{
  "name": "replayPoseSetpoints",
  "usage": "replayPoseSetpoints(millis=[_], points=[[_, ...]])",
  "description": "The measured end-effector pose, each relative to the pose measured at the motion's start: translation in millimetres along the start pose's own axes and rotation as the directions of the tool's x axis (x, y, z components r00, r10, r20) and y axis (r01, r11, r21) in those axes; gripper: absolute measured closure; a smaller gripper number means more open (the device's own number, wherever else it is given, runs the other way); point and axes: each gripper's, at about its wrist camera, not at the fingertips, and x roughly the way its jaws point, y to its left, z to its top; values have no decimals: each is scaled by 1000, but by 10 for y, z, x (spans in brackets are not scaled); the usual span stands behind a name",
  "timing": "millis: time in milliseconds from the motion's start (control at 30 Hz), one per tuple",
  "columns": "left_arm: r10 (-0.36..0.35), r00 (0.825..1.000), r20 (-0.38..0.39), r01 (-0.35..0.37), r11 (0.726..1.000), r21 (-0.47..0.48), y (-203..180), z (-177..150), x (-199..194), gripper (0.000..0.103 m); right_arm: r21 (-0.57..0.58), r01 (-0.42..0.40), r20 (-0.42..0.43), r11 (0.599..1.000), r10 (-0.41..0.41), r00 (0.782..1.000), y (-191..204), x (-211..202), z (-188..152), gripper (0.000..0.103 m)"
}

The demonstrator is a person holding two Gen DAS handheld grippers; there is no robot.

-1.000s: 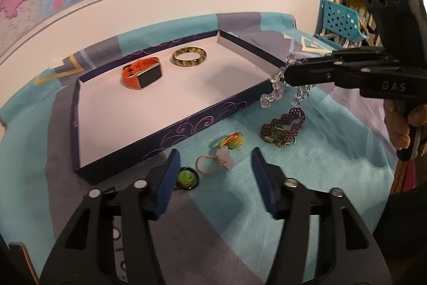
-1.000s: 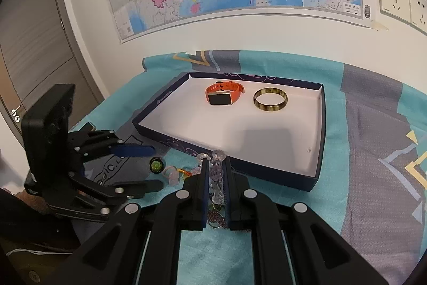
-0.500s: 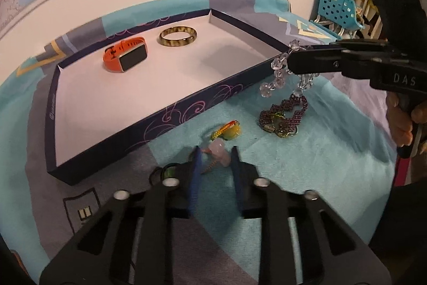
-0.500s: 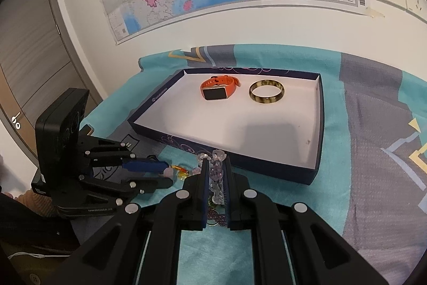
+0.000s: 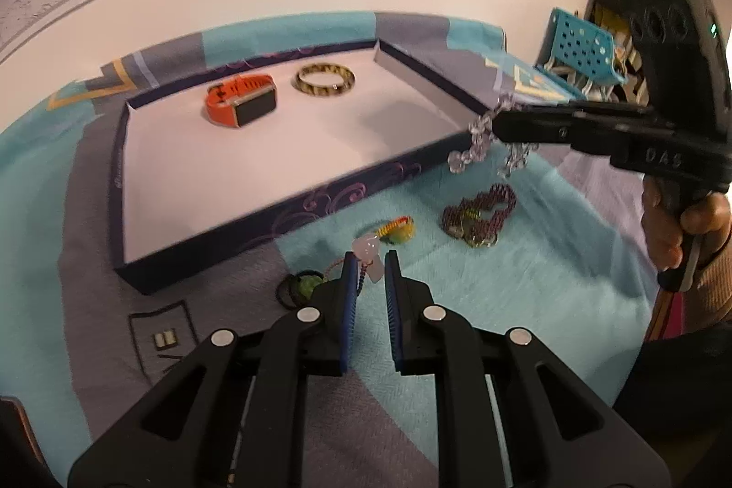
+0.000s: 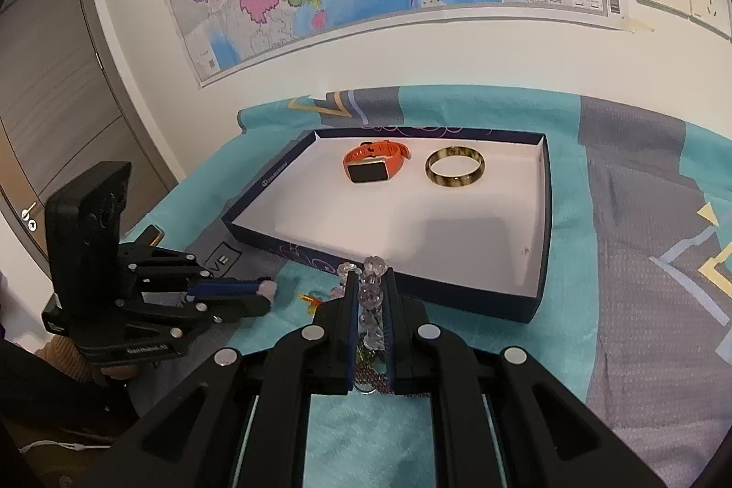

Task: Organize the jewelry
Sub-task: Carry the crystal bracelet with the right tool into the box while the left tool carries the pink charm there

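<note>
A dark-rimmed white box tray point(image 5: 293, 209) point(image 6: 542, 222) holds an orange watch point(image 5: 240, 104) point(image 6: 373, 165) and a yellow-brown bangle point(image 5: 325, 81) point(image 6: 455, 168). My left gripper point(image 5: 369, 259) point(image 6: 265, 289) is shut on a pink charm bracelet point(image 5: 368, 252), lifted just off the cloth. My right gripper point(image 6: 370, 282) point(image 5: 496, 124) is shut on a clear bead bracelet point(image 6: 371, 296) point(image 5: 478, 142), held in the air by the tray's near right corner.
On the teal cloth lie a purple chain bracelet point(image 5: 480, 213), a yellow-orange piece point(image 5: 397, 229) and a black-and-green ring point(image 5: 299, 286). A teal perforated basket point(image 5: 581, 49) stands at the far right. A wall with a map rises behind the table.
My left gripper went down, closed on the pink charm bracelet and raised it slightly. My right gripper stayed near the tray corner with the clear beads.
</note>
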Motion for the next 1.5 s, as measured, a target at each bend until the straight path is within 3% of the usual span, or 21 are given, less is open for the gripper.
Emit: replayPoseSetpoints(millis=[367, 1500], points=[[20, 997, 76, -19, 1000, -17, 60, 158, -240, 90, 3, -11, 21, 1000, 11, 1000, 12, -4, 80, 95], [68, 993, 95, -67, 998, -22, 256, 510, -107, 90, 6, 4, 38, 1000, -4, 999, -103, 238, 492, 95]])
